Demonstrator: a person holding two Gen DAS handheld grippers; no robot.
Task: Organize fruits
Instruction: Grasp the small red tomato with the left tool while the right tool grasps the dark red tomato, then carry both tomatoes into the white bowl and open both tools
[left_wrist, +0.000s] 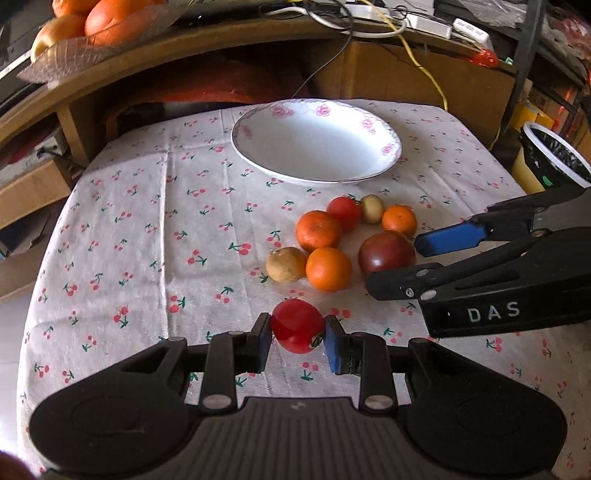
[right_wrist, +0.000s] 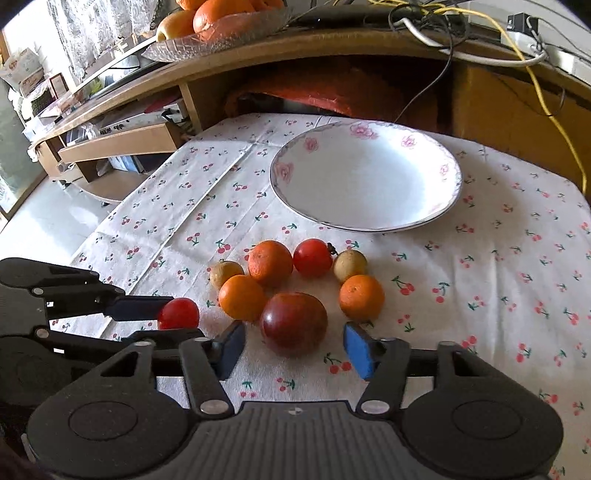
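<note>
left gripper (left_wrist: 298, 334): jaws clamped on small red tomato (left_wrist: 297, 325), at 6 o'clock of the fruit cluster on the desk (left_wrist: 147, 229) | right gripper (right_wrist: 294, 347): jaws wide apart, flanking the dark red tomato (right_wrist: 293, 324), no contact visible | white floral plate (left_wrist: 388, 149): 12 o'clock, holds nothing

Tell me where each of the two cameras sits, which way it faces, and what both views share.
Left wrist: rides behind the left gripper, facing forward over the tablecloth toward the plate; its fingers clamp a small red tomato, and the right gripper enters from the right.
Right wrist: rides behind the right gripper, open around the dark tomato; the left gripper enters from the left.
Shared: plate, fruit cluster, both grippers.
</note>
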